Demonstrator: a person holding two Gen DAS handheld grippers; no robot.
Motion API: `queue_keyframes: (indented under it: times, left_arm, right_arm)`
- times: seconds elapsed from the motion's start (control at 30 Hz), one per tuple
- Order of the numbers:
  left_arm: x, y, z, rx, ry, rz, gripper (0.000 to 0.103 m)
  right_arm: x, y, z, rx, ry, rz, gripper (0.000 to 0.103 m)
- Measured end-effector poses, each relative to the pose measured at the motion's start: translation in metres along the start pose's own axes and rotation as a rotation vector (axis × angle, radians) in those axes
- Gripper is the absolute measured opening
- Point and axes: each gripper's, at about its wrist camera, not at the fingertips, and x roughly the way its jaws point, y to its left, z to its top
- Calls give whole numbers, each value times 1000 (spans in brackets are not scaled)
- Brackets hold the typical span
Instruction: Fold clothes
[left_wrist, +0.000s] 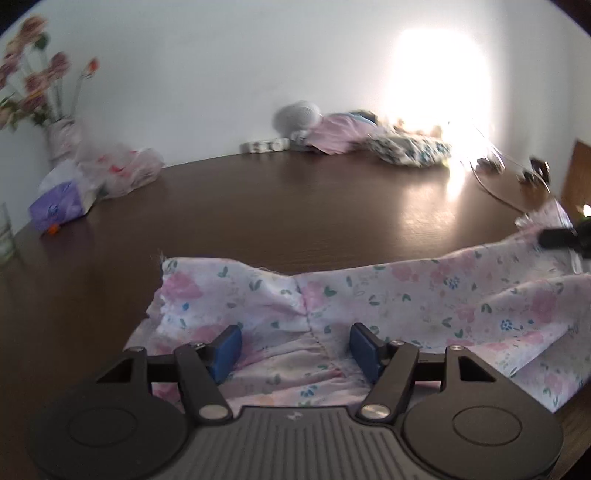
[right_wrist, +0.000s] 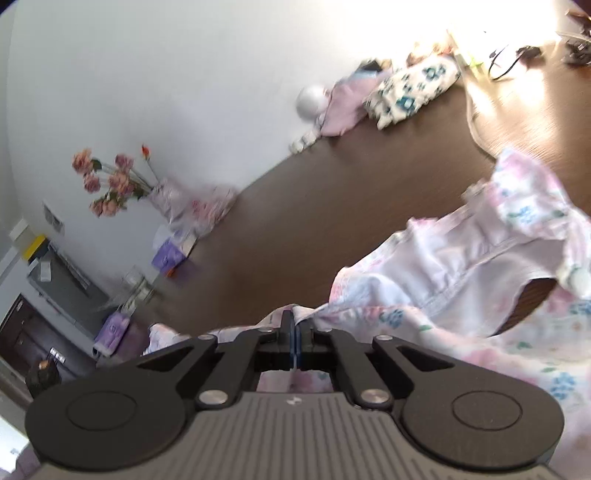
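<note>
1. Our left gripper (left_wrist: 295, 345) hangs released over the floral garment (left_wrist: 388, 306), pads clear of the cloth.
2. Our right gripper (right_wrist: 294, 328) is clenched on a garment fold.
3. The garment lies rumpled at the table's (left_wrist: 295, 206) near edge.

— What can't we make out at the far wall?
— The clothes pile (left_wrist: 369, 140) blurs into window glare.
— And the floral garment (left_wrist: 406, 314)?
— The frame's right edge cuts it off; whether cloth sits between our right fingers (right_wrist: 286, 325), we can't tell.
</note>
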Motion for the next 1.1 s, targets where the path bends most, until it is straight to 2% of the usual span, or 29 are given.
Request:
queue_keyframes:
  times: [0.07, 0.13, 0.23, 0.37, 0.43, 0.53, 0.63, 0.7, 0.73, 0.77, 0.83, 0.87, 1.0, 1.1]
  left_arm:
    - [-2, -3, -1, 18, -17, 23, 69]
    - [0, 1, 3, 31, -13, 38, 74]
    - [2, 11, 16, 19, 7, 60, 73]
    - [13, 27, 47, -102, 65, 59, 77]
    - [18, 23, 59, -124, 113, 92, 75]
    - [14, -3, 74, -23, 102, 73, 74]
    - [14, -36, 77, 85, 86, -14, 74]
    - [23, -55, 71, 148, 128, -58, 59]
    - [28, -61, 66, 167, 156, -61, 46]
    - [32, -65, 61, 180, 180, -61, 42]
    - [34, -64, 56, 161, 164, -50, 44]
    - [35, -62, 56, 148, 161, -25, 44]
    - [44, -47, 49, 117, 126, 163, 47]
    - [47, -35, 49, 80, 128, 223, 48]
  right_arm:
    - [2, -6, -3, 43, 2, -12, 0]
    - [7, -9, -2, 25, 13, -62, 1]
    - [6, 1, -2, -77, 38, -124, 4]
    - [-18, 24, -5, -267, -14, -197, 12]
    - [-29, 39, -9, -378, -45, -237, 12]
    - [-36, 67, -20, -584, -21, -200, 12]
    - [-18, 83, -29, -666, 62, -139, 11]
    - [-2, 87, -33, -685, 109, -139, 11]
    - [5, 88, -34, -690, 131, -137, 11]
    - [11, 87, -35, -688, 151, -131, 11]
    - [13, 87, -39, -691, 176, -116, 11]
    - [15, 87, -41, -691, 185, -110, 11]
    - [17, 85, -49, -694, 183, -95, 12]
    - [11, 83, -50, -692, 178, -100, 13]
